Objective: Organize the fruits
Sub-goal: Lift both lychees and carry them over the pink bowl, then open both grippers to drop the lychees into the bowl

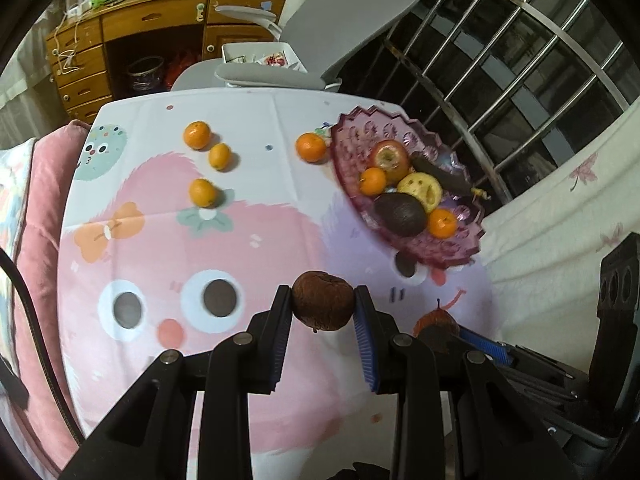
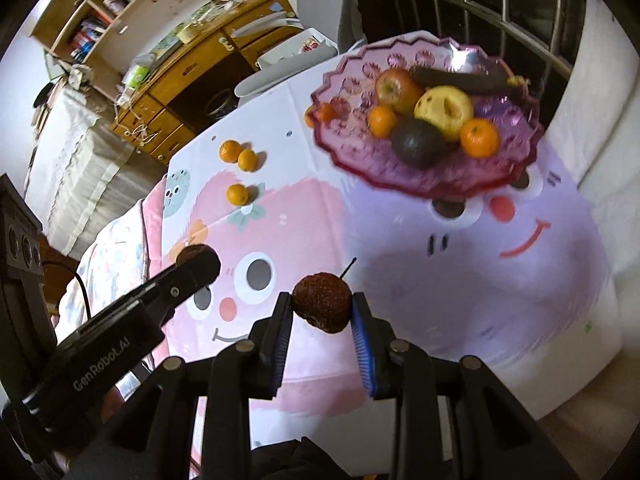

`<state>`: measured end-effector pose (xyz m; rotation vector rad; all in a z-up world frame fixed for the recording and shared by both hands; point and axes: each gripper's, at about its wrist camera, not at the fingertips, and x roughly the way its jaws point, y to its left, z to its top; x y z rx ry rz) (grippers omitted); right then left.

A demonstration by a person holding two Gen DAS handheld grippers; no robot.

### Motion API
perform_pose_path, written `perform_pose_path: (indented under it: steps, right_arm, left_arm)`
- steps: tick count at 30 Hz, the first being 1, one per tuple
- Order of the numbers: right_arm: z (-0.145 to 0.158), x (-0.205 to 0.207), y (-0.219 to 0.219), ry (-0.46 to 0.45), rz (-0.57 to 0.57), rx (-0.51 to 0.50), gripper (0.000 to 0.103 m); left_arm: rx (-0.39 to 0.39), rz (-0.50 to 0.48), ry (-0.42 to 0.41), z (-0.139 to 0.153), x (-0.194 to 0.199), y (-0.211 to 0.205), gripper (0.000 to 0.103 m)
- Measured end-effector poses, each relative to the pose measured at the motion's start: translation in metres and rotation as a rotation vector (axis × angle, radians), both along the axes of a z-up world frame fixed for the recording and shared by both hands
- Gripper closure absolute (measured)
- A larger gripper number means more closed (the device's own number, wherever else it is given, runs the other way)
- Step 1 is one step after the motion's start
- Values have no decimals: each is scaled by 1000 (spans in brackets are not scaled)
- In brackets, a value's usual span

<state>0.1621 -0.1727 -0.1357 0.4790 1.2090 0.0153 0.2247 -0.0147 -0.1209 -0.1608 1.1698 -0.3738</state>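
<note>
A brown wrinkled fruit [image 1: 323, 301] is clenched in the left tool [image 1: 323, 308], a dark red fruit [image 2: 322, 307] in the right tool [image 2: 322, 312], above the counter [image 1: 256, 120]. 4 oranges [image 1: 197, 135] are scattered on its cartoon cloth; beyond stand a purple bowl [image 1: 356, 136], a grey chair [image 1: 352, 12] and a wooden desk [image 1: 132, 20].

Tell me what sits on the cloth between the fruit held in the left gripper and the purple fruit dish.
Nothing. In the left wrist view, only bare printed tablecloth lies between the brown fruit in the left gripper and the purple dish.
</note>
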Motion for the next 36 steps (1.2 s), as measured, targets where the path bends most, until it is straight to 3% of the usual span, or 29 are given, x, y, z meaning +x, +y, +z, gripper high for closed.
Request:
perform_pose_path:
  steps: [12,21,36]
  right_arm:
    - [11,16,-95,-59,160,-17,73]
    - [4,38,-148,-104,227,-80,73]
    - [-29,86,-184,-117,344,-191,72]
  left_arm:
    - [0,116,-35,6,-11,-100,74]
    - [-19,129,-18,-7,8,-156,74]
    - [-52,162,31,-46,40,-196,72]
